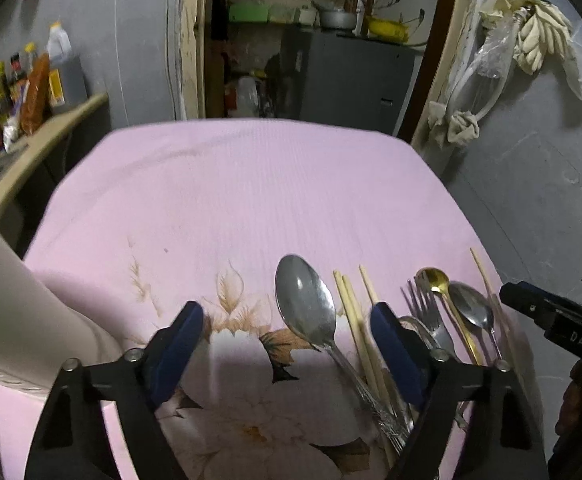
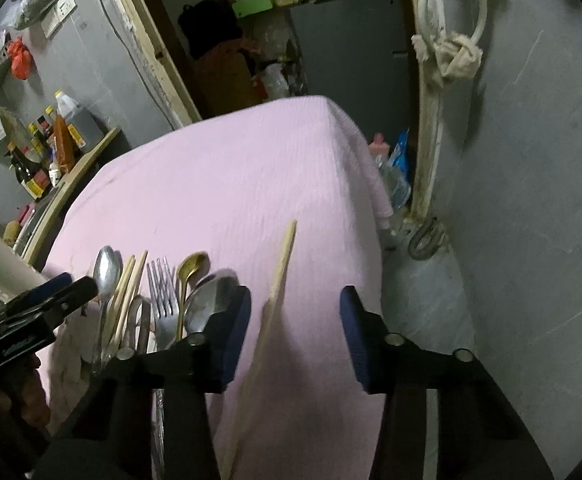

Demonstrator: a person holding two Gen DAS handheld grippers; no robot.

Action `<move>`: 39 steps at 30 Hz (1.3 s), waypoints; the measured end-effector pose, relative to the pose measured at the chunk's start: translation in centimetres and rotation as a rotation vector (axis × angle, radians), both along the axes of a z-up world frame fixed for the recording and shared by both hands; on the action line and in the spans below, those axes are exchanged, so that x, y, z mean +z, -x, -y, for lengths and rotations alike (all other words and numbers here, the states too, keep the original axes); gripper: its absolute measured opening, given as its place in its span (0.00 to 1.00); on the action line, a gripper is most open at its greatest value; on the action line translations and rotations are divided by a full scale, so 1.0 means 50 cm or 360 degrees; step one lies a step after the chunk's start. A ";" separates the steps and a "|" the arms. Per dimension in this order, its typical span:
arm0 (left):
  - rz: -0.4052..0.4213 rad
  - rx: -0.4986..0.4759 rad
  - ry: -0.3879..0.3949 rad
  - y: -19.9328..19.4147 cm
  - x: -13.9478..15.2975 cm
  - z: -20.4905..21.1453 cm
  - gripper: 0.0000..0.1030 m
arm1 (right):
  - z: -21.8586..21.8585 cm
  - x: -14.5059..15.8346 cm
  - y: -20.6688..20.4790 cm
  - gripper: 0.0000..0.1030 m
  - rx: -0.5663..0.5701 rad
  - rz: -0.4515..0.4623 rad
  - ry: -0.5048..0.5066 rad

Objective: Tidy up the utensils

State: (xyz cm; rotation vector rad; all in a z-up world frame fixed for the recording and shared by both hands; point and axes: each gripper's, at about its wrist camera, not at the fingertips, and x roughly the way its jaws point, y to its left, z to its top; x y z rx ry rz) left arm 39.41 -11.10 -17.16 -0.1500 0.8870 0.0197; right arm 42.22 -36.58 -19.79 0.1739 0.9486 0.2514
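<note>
**Utensil lot on pink cloth: both tools empty, lone chopstick nearest the right**

1. Pink tablecloth [image 1: 251, 200], floral print at the near end. It covers the whole table and carries every item below. Its bare expanse runs toward 12 o'clock in both views.

2. White cup [image 1: 7, 300], at 9 o'clock in the left wrist view, standing on the cloth's left edge. A likely holder, though its mouth is out of frame.

3. Left gripper [image 1: 287, 344]. Jaws wide apart, holding nothing. It hovers over the floral print.

4. Right gripper [image 2: 295, 336]. Jaws wide apart, holding nothing.

5. Large spoon [image 1: 307, 304], bowl toward 12 o'clock, handle running to 5 o'clock under the left gripper's right finger.

6. Chopstick bundle [image 1: 351, 312], just beside the large spoon on its 3 o'clock side, parallel to it.

7. Fork [image 1: 427, 312], tines toward 12 o'clock, overlapped by neighbours.

8. Small spoon [image 1: 471, 308] and gold spoon [image 1: 435, 280], touching the fork cluster at 2 o'clock.

9. Lone chopstick [image 2: 279, 276], apart from the pile. Its long axis runs 12 to 6, tip leaning slightly to 1 o'clock, passing between the right gripper's fingers and closer to the left one.

Assessment: the right gripper is the nearer tool. The stick lies lengthwise along its reach, so closing across the shaft looks workable after a small shift toward 9 o'clock and a descent.
</note>
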 end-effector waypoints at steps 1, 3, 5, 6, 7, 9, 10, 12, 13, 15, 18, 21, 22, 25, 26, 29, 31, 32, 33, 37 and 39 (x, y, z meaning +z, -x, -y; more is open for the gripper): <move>-0.0024 -0.0007 0.0026 -0.005 -0.007 -0.002 0.71 | -0.003 -0.003 0.001 0.37 0.0005 0.0000 0.0001; -0.0041 -0.0013 0.0042 -0.010 -0.015 -0.004 0.63 | -0.008 -0.008 0.002 0.32 0.0027 -0.0009 -0.0012; -0.0038 -0.0039 0.0049 -0.016 -0.018 -0.004 0.55 | -0.009 -0.012 -0.002 0.24 0.0045 -0.0022 -0.0013; -0.0044 -0.0052 0.0055 -0.021 -0.020 -0.003 0.52 | -0.009 -0.014 -0.004 0.22 0.0053 -0.0033 -0.0017; -0.0048 -0.0061 0.0059 -0.026 -0.022 -0.003 0.50 | -0.006 -0.015 -0.005 0.21 0.0055 -0.0037 -0.0015; -0.0060 -0.0078 0.0067 -0.037 -0.026 0.001 0.42 | -0.010 -0.015 -0.010 0.21 0.0067 -0.0044 -0.0019; -0.0067 -0.0088 0.0073 -0.042 -0.027 0.001 0.41 | -0.009 -0.014 -0.014 0.21 0.0070 -0.0050 -0.0021; -0.0082 -0.0102 0.0087 -0.046 -0.029 -0.002 0.37 | -0.010 -0.012 -0.026 0.21 0.0075 -0.0071 -0.0032; -0.0085 -0.0108 0.0089 -0.049 -0.030 -0.003 0.36 | -0.011 -0.012 -0.032 0.21 0.0078 -0.0080 -0.0031; -0.0095 -0.0125 0.0079 -0.053 -0.030 -0.003 0.34 | -0.014 -0.009 -0.044 0.21 0.0078 -0.0106 -0.0026; -0.0115 -0.0143 0.0045 -0.060 -0.030 0.003 0.33 | -0.022 -0.006 -0.054 0.21 0.0075 -0.0151 -0.0013; -0.0130 -0.0112 -0.0010 -0.063 -0.028 0.007 0.20 | -0.027 -0.005 -0.058 0.10 0.0062 -0.0199 -0.0010; -0.0139 -0.0102 0.0000 -0.064 -0.027 0.006 0.17 | -0.024 -0.006 -0.059 0.06 0.0058 -0.0218 -0.0024; -0.0170 -0.0064 0.0063 -0.064 -0.021 -0.006 0.11 | -0.009 -0.005 -0.054 0.05 0.0020 -0.0253 -0.0142; -0.0170 -0.0054 0.0086 -0.061 -0.018 -0.011 0.09 | -0.004 -0.003 -0.049 0.04 0.0006 -0.0253 -0.0180; -0.0149 -0.0032 0.0109 -0.047 0.004 -0.013 0.05 | 0.012 0.016 -0.027 0.04 -0.0030 -0.0220 -0.0311; -0.0128 -0.0027 0.0084 -0.035 0.019 -0.008 0.04 | 0.021 0.029 -0.009 0.04 -0.0049 -0.0186 -0.0371; -0.0114 -0.0022 0.0078 -0.028 0.029 -0.006 0.03 | 0.024 0.036 0.001 0.04 -0.0059 -0.0170 -0.0395; -0.0096 -0.0015 0.0072 -0.021 0.039 -0.003 0.03 | 0.028 0.046 0.014 0.04 -0.0072 -0.0150 -0.0429; 0.0016 0.0007 0.0019 0.021 0.088 0.009 0.02 | 0.039 0.067 0.058 0.04 -0.0105 -0.0081 -0.0500; 0.0062 0.0013 -0.0001 0.037 0.110 0.013 0.02 | 0.040 0.082 0.082 0.04 -0.0113 -0.0034 -0.0526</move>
